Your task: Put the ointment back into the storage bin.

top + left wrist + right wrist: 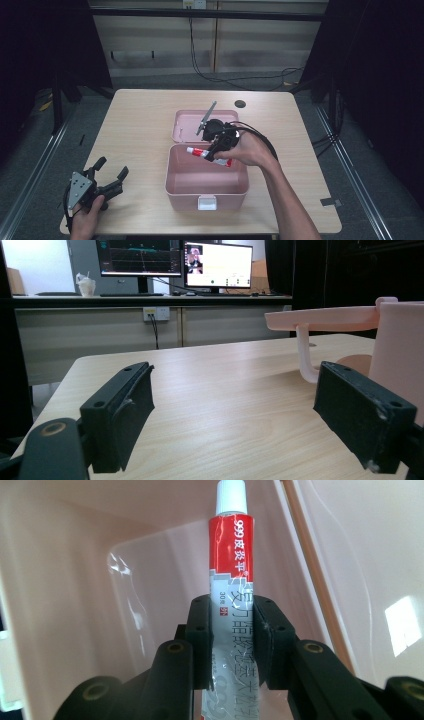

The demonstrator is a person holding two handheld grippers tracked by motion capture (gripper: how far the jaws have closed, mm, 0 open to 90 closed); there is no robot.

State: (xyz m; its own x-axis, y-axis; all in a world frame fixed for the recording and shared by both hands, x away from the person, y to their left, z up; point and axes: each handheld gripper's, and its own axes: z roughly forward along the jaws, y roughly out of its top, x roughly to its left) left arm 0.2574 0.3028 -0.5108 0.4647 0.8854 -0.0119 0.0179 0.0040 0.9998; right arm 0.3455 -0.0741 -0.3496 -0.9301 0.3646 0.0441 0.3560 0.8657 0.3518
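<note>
Nearest to us, at the table's front-left corner, we have the left gripper (111, 172) resting low on the wooden table (140, 120), its jaws spread wide and nothing between them. Out beyond those open jaws, in the left gripper view, bare tabletop runs ahead, and off to the gripper's right stands the pink box (400, 355) with its lid (325, 318) swung open and lying flat behind it.

Further in, we see the right gripper (216, 150) poised over the open pink box (206, 184), jaws clamped on a red and silver tube (207, 155). In the right gripper view the tube (231, 580) sits squeezed between the pads at its silver lower half, its white cap (231, 496) pointing straight away from the jaws, and the box's glossy pink inside lies beyond it. From above, the tube lies crosswise above the box's rear edge, cap out to the left of the gripper.

Past both grippers, monitors (175, 262) glow on a desk.
</note>
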